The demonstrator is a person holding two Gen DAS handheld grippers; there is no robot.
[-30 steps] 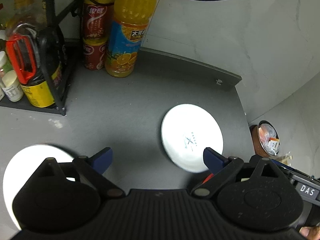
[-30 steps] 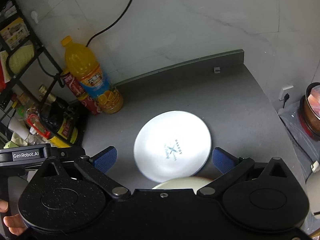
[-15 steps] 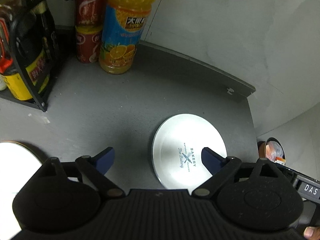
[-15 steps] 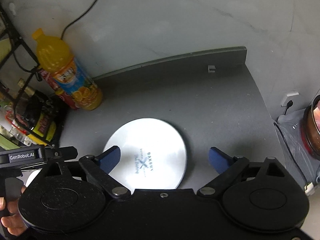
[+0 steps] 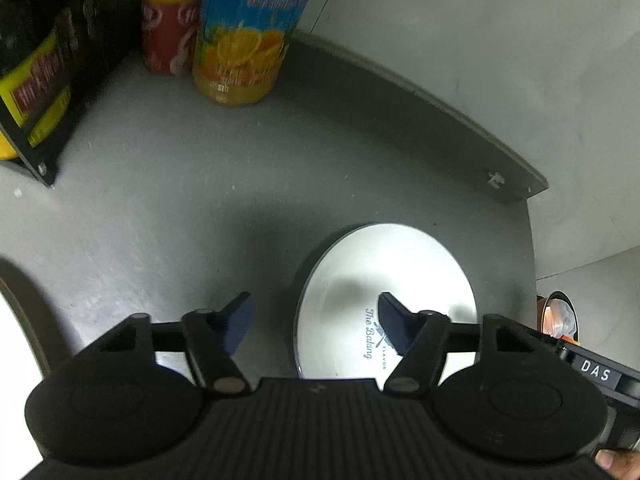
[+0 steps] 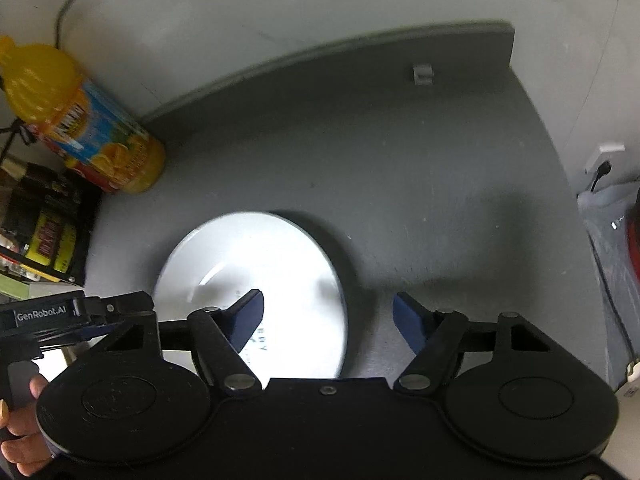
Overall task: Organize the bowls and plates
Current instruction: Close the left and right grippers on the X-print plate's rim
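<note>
I've got both grippers angled down over the white plate (image 5: 384, 280), which sits flat near the right edge of the grey bench (image 5: 160, 208). My left gripper (image 5: 312, 316) is closing, straddling the plate's left rim, pads not touching. My right gripper (image 6: 328, 312) is closing over its right rim, gripping nothing yet.

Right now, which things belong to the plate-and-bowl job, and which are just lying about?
Job:
white plate
left gripper, closing astride its left rim
right gripper, closing astride its right rim

Lying about:
juice bottle
red can
rack of bottles
</note>
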